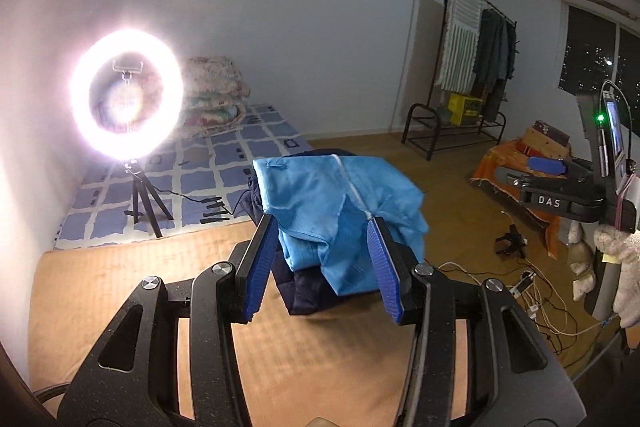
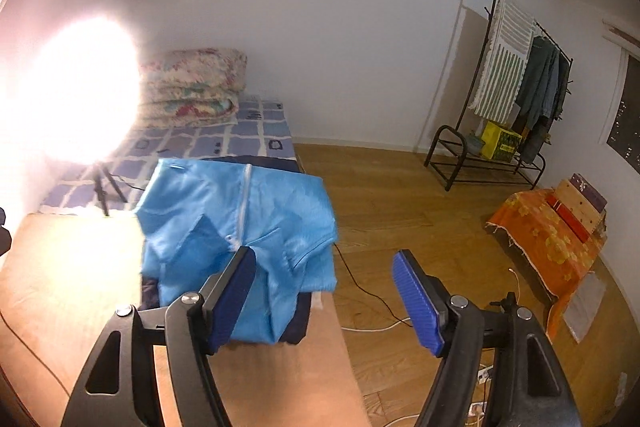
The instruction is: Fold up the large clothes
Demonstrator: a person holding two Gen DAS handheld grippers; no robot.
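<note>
A light-blue jacket (image 1: 340,195) (image 2: 240,211) lies folded, white zip up, on a dark navy garment (image 1: 308,291) (image 2: 298,323) at the far edge of a tan mat (image 1: 120,275) (image 2: 60,267). My left gripper (image 1: 320,219) hangs above and short of the pile. Its blue pads stand apart with only air between them; the jacket shows in the gap behind them. My right gripper (image 2: 324,253) is open wide at the pile's right side, with bare floor showing between its fingers. It also appears in the left wrist view, as the right gripper (image 1: 532,171) at the far right.
A glaring ring light (image 1: 128,99) (image 2: 72,87) on a tripod stands on a blue-checked mattress (image 1: 224,163), with folded quilts (image 1: 216,87) behind. A clothes rack (image 1: 472,67), an orange-draped stack (image 1: 512,163) and floor cables (image 1: 532,291) are to the right.
</note>
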